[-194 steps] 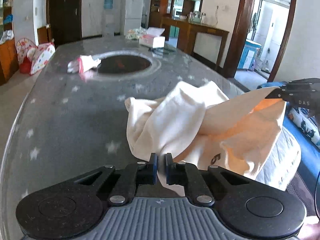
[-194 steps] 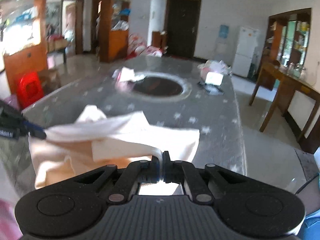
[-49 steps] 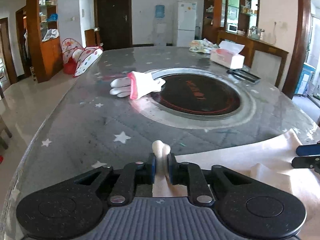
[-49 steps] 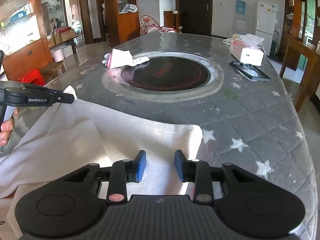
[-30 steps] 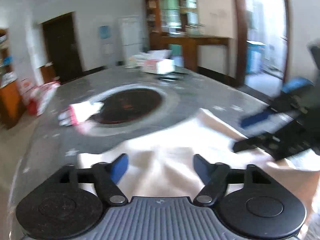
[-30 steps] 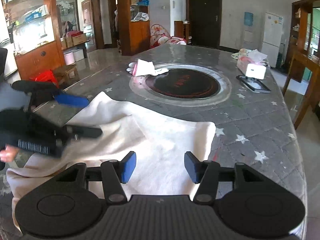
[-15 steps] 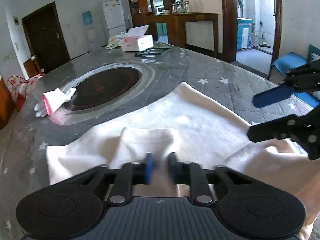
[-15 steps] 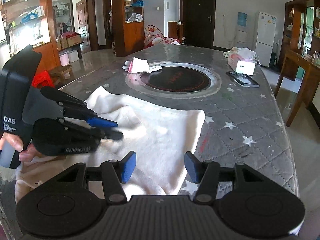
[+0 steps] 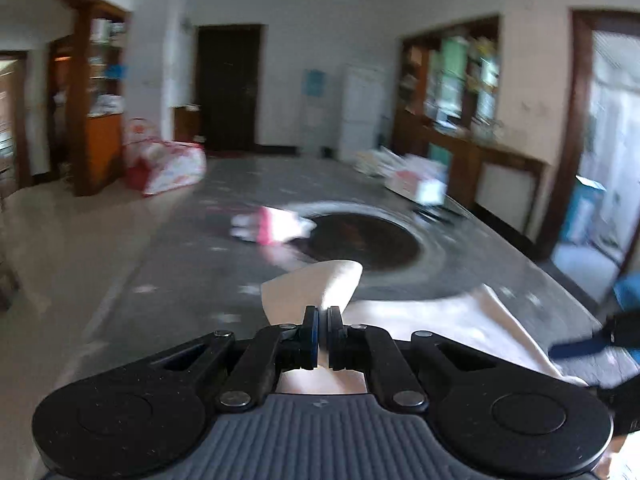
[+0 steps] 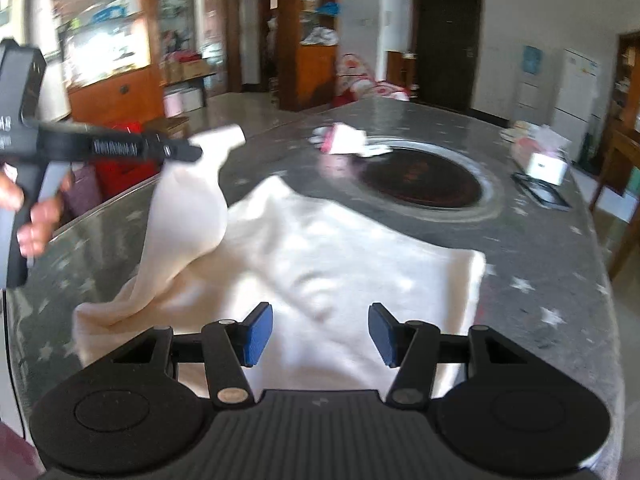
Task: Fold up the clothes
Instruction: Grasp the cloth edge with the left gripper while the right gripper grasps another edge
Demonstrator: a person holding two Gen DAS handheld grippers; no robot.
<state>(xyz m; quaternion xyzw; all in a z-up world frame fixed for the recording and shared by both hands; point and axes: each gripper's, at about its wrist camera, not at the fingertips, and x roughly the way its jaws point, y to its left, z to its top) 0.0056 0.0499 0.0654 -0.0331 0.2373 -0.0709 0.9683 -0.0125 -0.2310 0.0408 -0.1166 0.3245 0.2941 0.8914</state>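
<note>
**Ana:** Since half a second before, the left gripper (image 9: 323, 334) had pinched a flap of the cream garment (image 10: 360, 264) and lifted it off the worktop (image 10: 540, 248); earlier that flap lay flat.

**Ben:** And its fingers (image 9: 310, 332)?

**Ana:** Pressed together on the cloth, with a peak of fabric standing up just past the tips. From the right wrist view the same gripper (image 10: 188, 152) held that flap high at the left, the cloth hanging down in a curved drape to the rest of the garment.

**Ben:** What about the right gripper (image 10: 320, 334)?

**Ana:** Its fingers (image 10: 258, 334) were spread wide, holding nothing, hovering over the near edge of the garment, which lay spread on the worktop in front of the dark round inset (image 10: 424, 182).

**Ben:** So which way did the fold have to go?

**Ana:** My judgement: the body of the garment lay to the right of the lifted flap, its long side running left to right across the near worktop. The left hand alone held cloth, so it would carry the flap rightward over the flat part, toward the open right fingers.

**Ben:** Any risk?

**Ana:** Both views were motion-blurred, and the drape could land creased.
</note>
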